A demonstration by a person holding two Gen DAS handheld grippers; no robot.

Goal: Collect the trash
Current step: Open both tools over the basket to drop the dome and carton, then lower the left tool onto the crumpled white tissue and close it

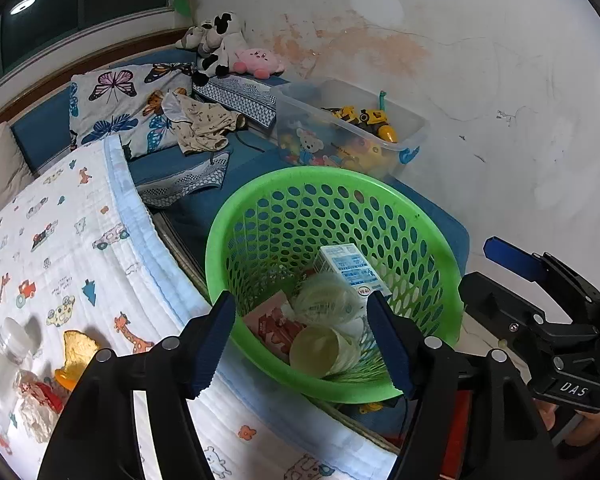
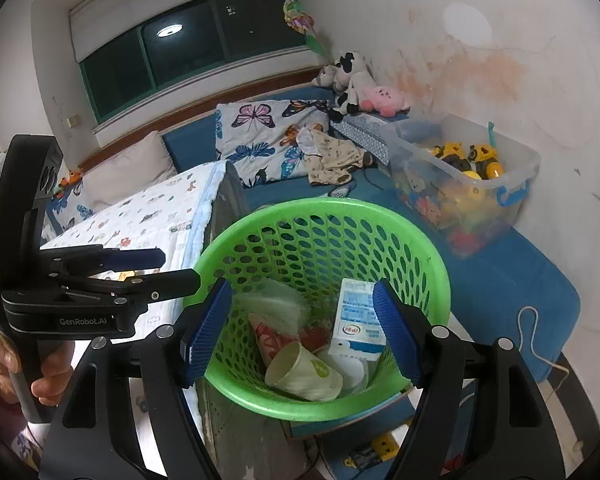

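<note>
Both jaws apart, empty, above green basket (image 1: 332,184). Remaining bottle (image 1: 4,356) lies left of left gripper (image 1: 300,336); right gripper (image 2: 300,332) farther.

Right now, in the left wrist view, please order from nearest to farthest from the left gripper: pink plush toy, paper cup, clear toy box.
1. Paper cup, between the gripper's fingers, in the basket.
2. Clear toy box, beyond the basket, by the wall.
3. Pink plush toy, far corner.
</note>
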